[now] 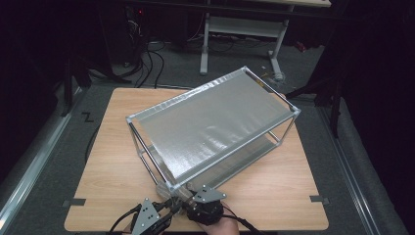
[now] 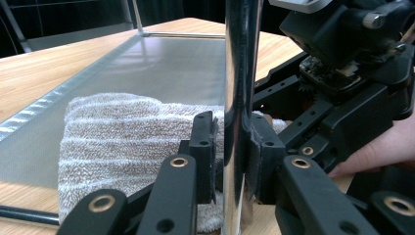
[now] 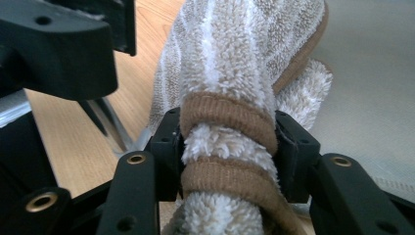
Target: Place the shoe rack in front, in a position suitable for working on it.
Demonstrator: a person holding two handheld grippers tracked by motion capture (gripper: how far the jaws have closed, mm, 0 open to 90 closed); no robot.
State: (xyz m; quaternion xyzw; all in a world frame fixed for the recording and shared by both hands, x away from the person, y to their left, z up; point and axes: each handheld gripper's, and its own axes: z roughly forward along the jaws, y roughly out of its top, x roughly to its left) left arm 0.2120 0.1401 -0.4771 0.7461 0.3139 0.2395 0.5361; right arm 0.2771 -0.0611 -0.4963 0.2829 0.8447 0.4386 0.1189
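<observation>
Fingers of the right gripper (image 3: 227,147) are pressing on a rolled beige towel (image 3: 235,73) from both sides, jaws about half apart with the brown-edged bundle squeezed between the pads. In the left gripper view, the left gripper (image 2: 234,156) is clamping its pads (image 2: 203,147) onto the shiny upright post (image 2: 240,98) at the near corner of a metal-framed rack, the jaws drawn in tight against the tube with nothing else between them.

Seen from above, both grippers are sitting together at the near edge of the wooden table (image 1: 112,186), the left gripper (image 1: 164,208) steadying the rack's corner and the right gripper (image 1: 188,198) just beside it, a hand (image 1: 222,226) behind.

Judging by this, the work is roughly midway: the towel (image 2: 127,142) is lying partly on the rack's grey lower shelf (image 2: 161,63), just inside the near corner, but the right gripper is holding one end of it, so it is not released yet. What seems left is pushing or settling the towel fully onto the shelf, letting go, and freeing the post.

Farther off, the rack (image 1: 215,122) is stretching diagonally across the table, its silver mesh top shelf bare. Beyond the table, a white desk frame (image 1: 242,29) and cables are lying on the dark floor.
</observation>
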